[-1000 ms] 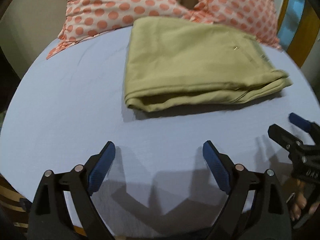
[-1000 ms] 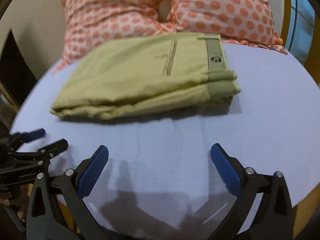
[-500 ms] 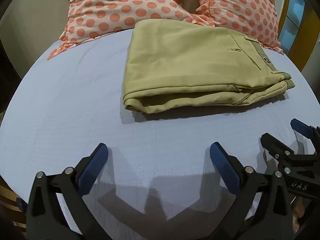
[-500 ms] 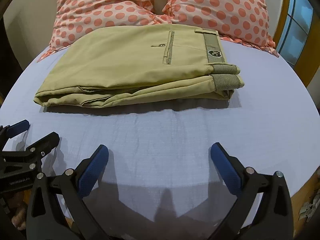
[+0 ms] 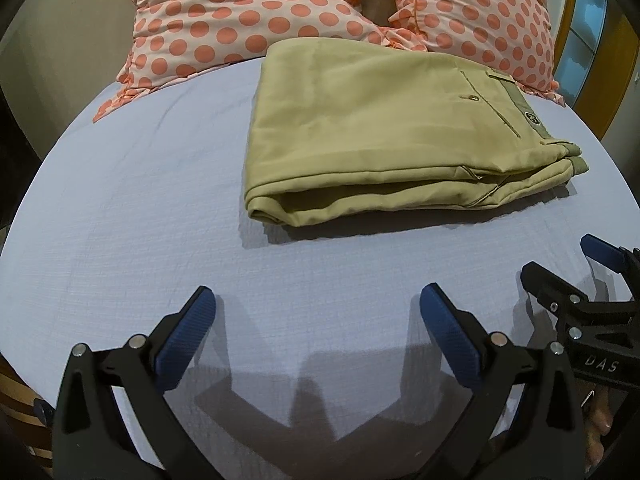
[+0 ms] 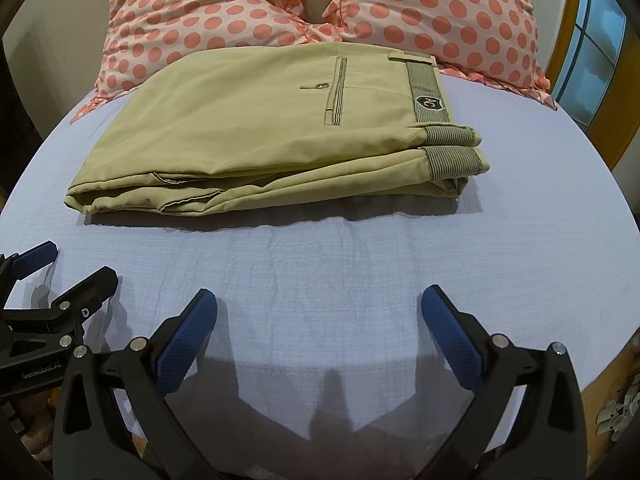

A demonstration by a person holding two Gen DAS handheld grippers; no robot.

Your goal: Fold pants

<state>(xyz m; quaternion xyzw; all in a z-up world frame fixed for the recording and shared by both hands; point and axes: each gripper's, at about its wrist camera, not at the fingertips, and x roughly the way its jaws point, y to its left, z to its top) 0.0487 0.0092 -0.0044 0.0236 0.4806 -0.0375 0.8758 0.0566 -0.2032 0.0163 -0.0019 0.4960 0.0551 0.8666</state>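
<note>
Your khaki pants (image 6: pixel 260 128) lie folded on the bed (image 6: pixel 360 256), ahead of both tools and touching the polka-dot pillows (image 6: pixel 432 12). Your left hand-held gripper (image 5: pixel 316 316) and right hand-held gripper (image 6: pixel 320 312) gape wide, empty, and have drawn back since a second ago, likely because folding looks finished.

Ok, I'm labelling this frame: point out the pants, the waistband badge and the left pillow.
pants (image 6: pixel 248 128): right wrist view, top folded panel.
waistband badge (image 6: pixel 430 103): right wrist view, dark emblem.
left pillow (image 6: pixel 200 8): right wrist view, dotted cover.
</note>
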